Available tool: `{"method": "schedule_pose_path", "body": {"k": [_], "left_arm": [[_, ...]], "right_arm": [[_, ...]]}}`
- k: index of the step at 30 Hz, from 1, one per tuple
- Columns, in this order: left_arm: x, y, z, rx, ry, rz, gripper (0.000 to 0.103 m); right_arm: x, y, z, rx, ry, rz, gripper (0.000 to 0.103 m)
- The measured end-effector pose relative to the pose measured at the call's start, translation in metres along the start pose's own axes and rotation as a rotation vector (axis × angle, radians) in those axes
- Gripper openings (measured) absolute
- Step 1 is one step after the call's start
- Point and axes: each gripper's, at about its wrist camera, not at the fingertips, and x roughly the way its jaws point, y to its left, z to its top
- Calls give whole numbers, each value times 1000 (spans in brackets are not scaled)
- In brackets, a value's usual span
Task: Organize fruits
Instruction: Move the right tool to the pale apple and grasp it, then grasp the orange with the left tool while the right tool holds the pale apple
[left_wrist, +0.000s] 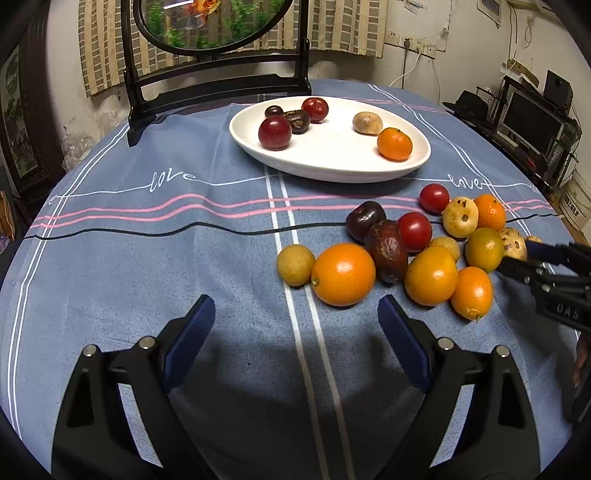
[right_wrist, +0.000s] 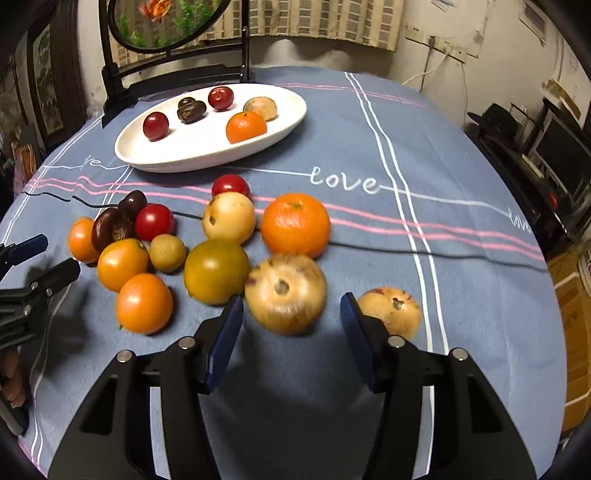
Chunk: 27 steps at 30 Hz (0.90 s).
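A white oval plate (left_wrist: 332, 162) (right_wrist: 162, 155) at the back of the table holds red plums, dark fruits, a tan fruit and a small orange (left_wrist: 394, 144) (right_wrist: 246, 127). Several loose fruits lie in a pile on the blue cloth. My left gripper (left_wrist: 297, 317) is open and empty, just short of a big orange (left_wrist: 343, 275). My right gripper (right_wrist: 291, 317) is open, its jaws on either side of a tan speckled fruit (right_wrist: 286, 293) without touching it. A second speckled fruit (right_wrist: 391, 312) lies right of the right finger. The right gripper also shows in the left wrist view (left_wrist: 517, 258).
A black wooden stand with a round painted panel (left_wrist: 214, 55) stands behind the plate. Shelves with a monitor (left_wrist: 532, 118) sit beyond the table's right edge. The blue cloth (left_wrist: 147, 258) is bare on the left.
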Motion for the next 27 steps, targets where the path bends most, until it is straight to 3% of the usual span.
{"method": "schedule_pose_path", "body": {"k": [9,10,13,18,23,27], "left_arm": [[5,-2,-1,7,19,4,92],[6,-2,-2,7,21,7,92],[10,0,-1,-5,41,19,92],[15,5,-1,-32,68,21,91],[18,-3,-1,-2,82,47,91],[18,-4,0,-11,91,54,91]], "right_arm": [[8,12,6,-108,3,-87,54],[8,13,6,-112,4,-82,45],[5,9,5,-82,-3,-40,45],[-19,-2,-7,7,-81,145,45],[-27,-4,-24,81,-72,359,45],[-17,-3,-28,112,-44,419,45]]}}
